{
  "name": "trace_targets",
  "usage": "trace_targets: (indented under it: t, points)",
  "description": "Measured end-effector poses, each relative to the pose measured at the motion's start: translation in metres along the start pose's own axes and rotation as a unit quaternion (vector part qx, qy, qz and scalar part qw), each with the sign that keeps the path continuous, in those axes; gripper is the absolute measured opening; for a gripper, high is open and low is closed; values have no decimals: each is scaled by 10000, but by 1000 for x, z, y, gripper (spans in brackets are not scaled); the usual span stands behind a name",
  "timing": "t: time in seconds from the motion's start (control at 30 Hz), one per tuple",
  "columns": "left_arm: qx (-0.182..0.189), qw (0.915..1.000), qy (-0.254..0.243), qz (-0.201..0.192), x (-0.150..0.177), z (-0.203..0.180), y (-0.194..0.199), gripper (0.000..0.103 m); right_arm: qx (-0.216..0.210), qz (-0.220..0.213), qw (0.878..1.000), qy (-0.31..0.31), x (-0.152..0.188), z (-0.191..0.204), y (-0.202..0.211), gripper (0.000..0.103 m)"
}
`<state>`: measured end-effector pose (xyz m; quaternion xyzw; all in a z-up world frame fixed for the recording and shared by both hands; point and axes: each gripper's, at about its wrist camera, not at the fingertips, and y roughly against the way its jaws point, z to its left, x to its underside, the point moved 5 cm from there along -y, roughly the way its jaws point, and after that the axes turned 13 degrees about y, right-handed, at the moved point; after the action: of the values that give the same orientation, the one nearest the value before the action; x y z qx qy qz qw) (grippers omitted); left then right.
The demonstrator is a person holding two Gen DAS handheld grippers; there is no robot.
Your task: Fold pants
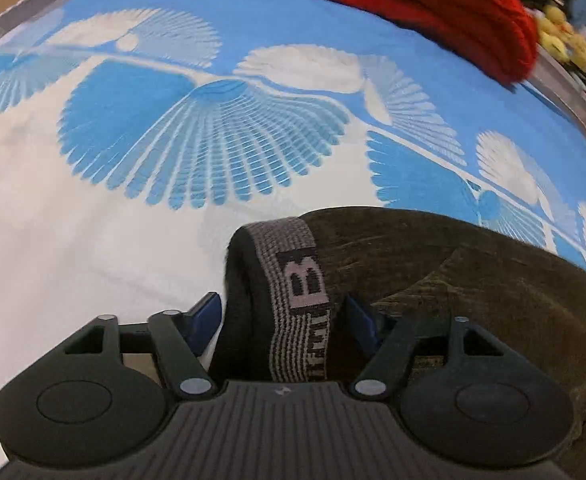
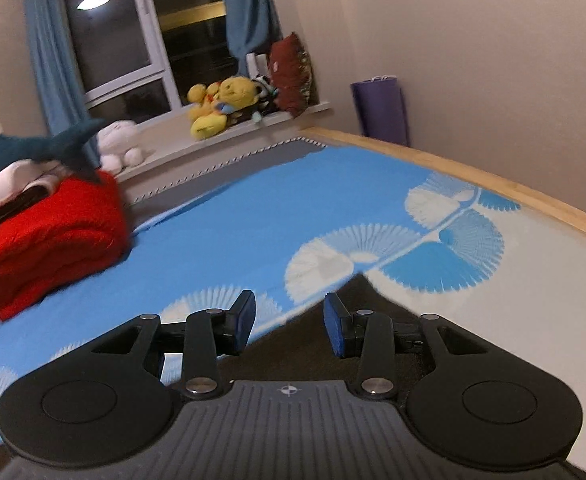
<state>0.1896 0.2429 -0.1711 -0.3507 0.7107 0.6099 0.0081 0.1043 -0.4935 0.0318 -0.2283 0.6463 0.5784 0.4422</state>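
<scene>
The left gripper (image 1: 283, 316) is pinching the grey lettered waistband (image 1: 299, 300) of the dark pants (image 1: 473, 280), which are lying on the blue-and-white bed (image 1: 213, 20) and spreading out to the gripper's right. The right gripper (image 2: 289, 322) is hovering with its fingers spread and nothing between them, a dark corner of the pants (image 2: 357, 292) lying just ahead of and beneath its tips. A red blanket (image 2: 49, 240) is sitting well apart at the bed's far side.
</scene>
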Motion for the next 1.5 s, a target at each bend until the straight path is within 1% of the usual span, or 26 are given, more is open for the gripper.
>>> trace_targets:
  t: [0.03,0.07,0.1,0.13,0.2,0.27,0.3,0.33,0.4,0.47,0.53,0.6,0.63,0.7,0.8,0.9,0.93,1.0,1.07,1.1,1.17,1.2,1.23,1.3,1.43,1.5]
  points:
    - [62,9999,-105,-35,1,-5,1,46,11,105,9999,4,8,-2,8,40]
    - [54,9998,-151,-77,0,-6,2,41,3,273,9996,-18,15,-3,13,40]
    - [62,9998,-165,-120,-1,-7,4,33,-28,413,9991,-65,21,-4,17,40]
    - [66,9997,-151,-206,-4,-8,6,28,-37,435,9990,-95,23,-5,23,40]
    - [-20,9982,-190,-560,-10,-11,18,27,91,396,9992,-1,27,-5,34,40]
    - [-288,9937,-490,-964,-14,-21,32,28,203,422,9989,73,33,-5,40,40]
    - [-380,9919,-597,-1059,-14,-24,37,30,202,432,9988,60,36,-5,45,40]
    - [-420,9924,-587,-998,-15,-25,40,35,197,431,9989,45,38,-5,48,40]
    - [-519,9946,-467,-773,-14,-21,47,37,198,420,9989,50,42,-4,55,40]
    - [-777,9906,-352,-1064,-17,-16,72,37,203,400,9990,57,41,-3,58,40]
    - [-804,9903,-53,-1130,-20,-10,102,38,188,389,9991,7,41,-3,58,40]
    - [-573,9923,249,-1071,-18,-7,133,39,93,375,9992,-33,41,1,59,40]
    - [-427,9932,272,-1050,-12,-7,149,40,39,361,9993,-11,41,3,61,40]
    - [-180,9947,99,-1005,6,-10,178,44,-92,298,9994,117,40,11,66,40]
    - [137,9962,-231,-829,44,-9,206,44,-316,142,9989,325,39,23,75,40]
    - [312,9965,-470,-618,85,1,214,44,-528,8,9972,532,38,33,89,40]
    - [313,9961,-564,-600,97,7,211,44,-577,-62,9964,621,36,36,95,40]
    - [129,9964,-676,-505,118,22,199,44,-638,-169,9941,864,37,39,107,40]
    - [-138,9983,-569,-49,128,38,180,44,-673,-222,9904,1183,40,41,118,40]
    - [-175,9985,-509,70,130,45,174,44,-663,-243,9889,1311,42,41,122,40]
    - [-293,9983,-487,118,130,55,170,45,-622,-206,9873,1449,48,40,127,40]
    - [-353,9983,-432,154,130,61,166,49,-627,-140,9876,1432,50,38,127,40]
    - [-386,9984,-337,225,129,66,163,54,-641,-91,9881,1396,51,36,126,40]
    - [-435,9979,-100,466,129,77,154,60,-589,-23,9886,1382,53,31,123,40]
    - [-492,9961,381,623,118,98,143,68,-392,191,9887,1435,60,18,114,40]
    - [-440,9947,606,709,115,104,141,68,-326,307,9886,1440,64,13,109,40]
